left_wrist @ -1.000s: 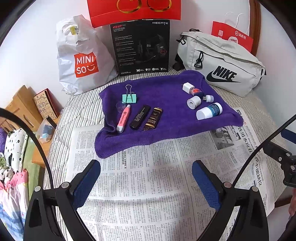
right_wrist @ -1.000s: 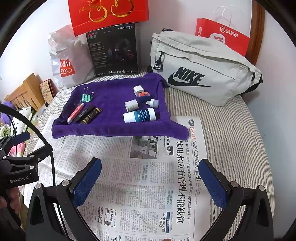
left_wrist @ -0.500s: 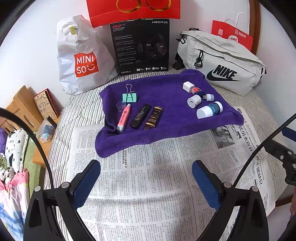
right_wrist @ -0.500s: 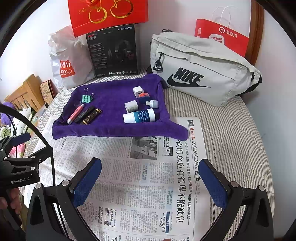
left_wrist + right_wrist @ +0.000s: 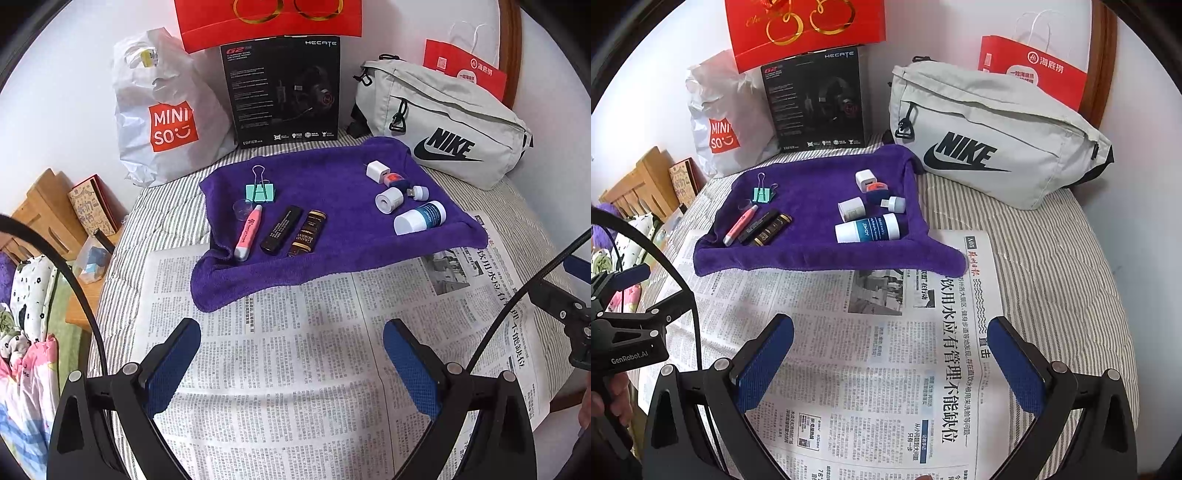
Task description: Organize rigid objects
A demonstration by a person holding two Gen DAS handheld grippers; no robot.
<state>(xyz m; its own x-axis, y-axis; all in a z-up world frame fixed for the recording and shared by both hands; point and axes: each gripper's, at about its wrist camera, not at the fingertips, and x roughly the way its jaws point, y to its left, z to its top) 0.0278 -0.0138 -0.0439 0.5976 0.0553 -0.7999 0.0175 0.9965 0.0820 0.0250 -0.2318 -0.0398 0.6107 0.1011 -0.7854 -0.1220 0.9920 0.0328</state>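
Rigid objects lie on a fuzzy purple towel (image 5: 332, 192) spread over newsprint (image 5: 295, 369) on the striped bed: a white-and-blue cylindrical bottle (image 5: 419, 218), pink pen (image 5: 248, 233), black stick (image 5: 280, 229), teal binder clip (image 5: 260, 192). Left tongs (image 5: 291, 369) and right tongs (image 5: 892, 363) hover near, well short of the towel, both gaping and empty.

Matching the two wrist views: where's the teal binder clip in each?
Left wrist: teal binder clip upper centre-left, on the purple towel's far-left part.
Right wrist: clip upper left, same towel corner.
Shared landmark: pink pen just in front of it.
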